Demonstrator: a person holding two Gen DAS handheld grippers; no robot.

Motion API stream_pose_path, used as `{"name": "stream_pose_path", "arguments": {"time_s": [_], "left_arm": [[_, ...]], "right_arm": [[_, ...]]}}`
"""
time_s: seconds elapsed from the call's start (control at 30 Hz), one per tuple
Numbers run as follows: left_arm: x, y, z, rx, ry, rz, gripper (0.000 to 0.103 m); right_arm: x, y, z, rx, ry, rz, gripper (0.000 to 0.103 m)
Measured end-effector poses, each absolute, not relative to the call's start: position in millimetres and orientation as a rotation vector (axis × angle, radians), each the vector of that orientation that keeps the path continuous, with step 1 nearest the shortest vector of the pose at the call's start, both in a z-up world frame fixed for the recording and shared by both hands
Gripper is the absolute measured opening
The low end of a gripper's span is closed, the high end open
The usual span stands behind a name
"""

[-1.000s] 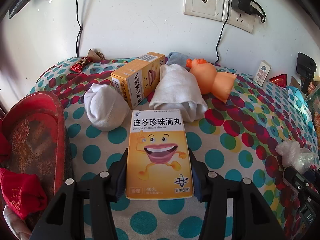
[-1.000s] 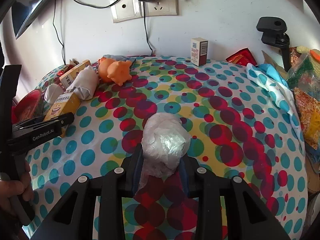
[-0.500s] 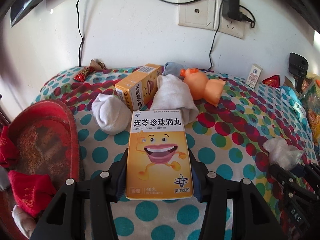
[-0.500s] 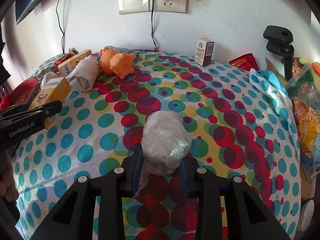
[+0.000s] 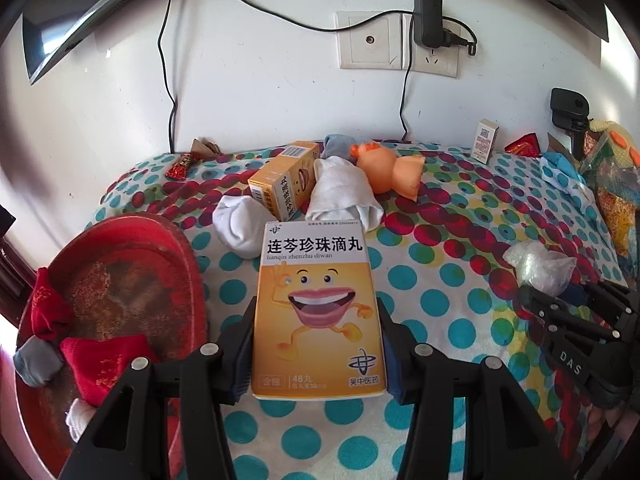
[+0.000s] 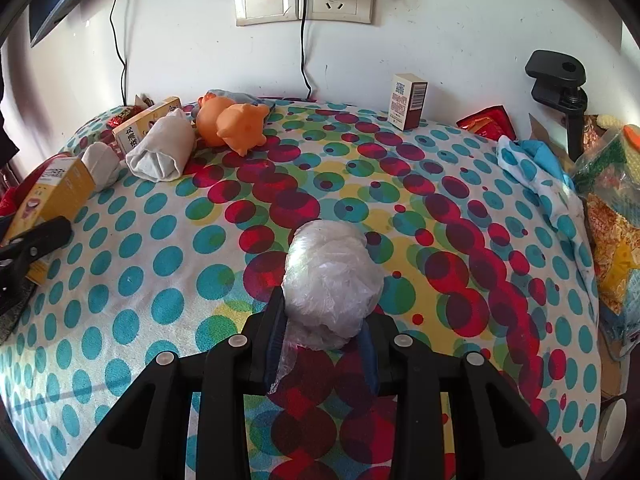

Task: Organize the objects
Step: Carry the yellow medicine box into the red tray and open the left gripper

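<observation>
While both tools stay loaded, I see the views pull back over the last second: in the left wrist view the wall sockets [image 5: 396, 46] sit lower and more of the surface [image 5: 440, 280] shows, so I judge the left tool [image 5: 318, 344] has risen and backed off with the box [image 5: 318, 312]. In the right wrist view the socket plates have dropped too, so the right tool [image 6: 320, 344] has lifted likewise with the bag [image 6: 332, 280]. I read this as both picks being done and the carry under way; neither thing is placed yet.

Left tool: jaws closed narrow on the box's long sides, box upright, printed face to the camera, clear of the cloth. Ahead of it lie a white sock [image 5: 240, 224], a second box [image 5: 286, 190], a folded cloth [image 5: 344, 194] and an orange toy [image 5: 390, 170], close together. The red tray [image 5: 192, 264] with red pouches [image 5: 100, 360] sits to its left, at the surface edge.

Right tool: jaws pinched on the crumpled clear bag's lower end, the bulk bulging above the pads. It is held off the spotted cloth, well apart from the cluster.

Left tool points at the far wall, level; right tool tilts down slightly.
</observation>
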State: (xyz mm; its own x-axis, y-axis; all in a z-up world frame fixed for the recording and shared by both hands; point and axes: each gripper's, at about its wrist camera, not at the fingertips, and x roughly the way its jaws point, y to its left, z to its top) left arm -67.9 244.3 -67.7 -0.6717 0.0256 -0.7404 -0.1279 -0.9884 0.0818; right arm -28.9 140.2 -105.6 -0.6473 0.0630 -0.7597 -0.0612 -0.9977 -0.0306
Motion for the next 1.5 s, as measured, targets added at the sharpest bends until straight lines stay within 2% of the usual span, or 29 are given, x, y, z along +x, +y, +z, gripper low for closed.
{"name": "stream_pose_path", "arguments": {"time_s": [0.83,1.5], "left_arm": [[-32,154,-38,-1.255,0.192,2.904,0.052],[-23,38,-57,-1.425,0.078,3.062,0.052]], "right_arm": [[-29,138,-106,-1.291,-0.005,2.791,0.031],[-29,136,-104,-1.294,-0.012,2.791,0.031]]}}
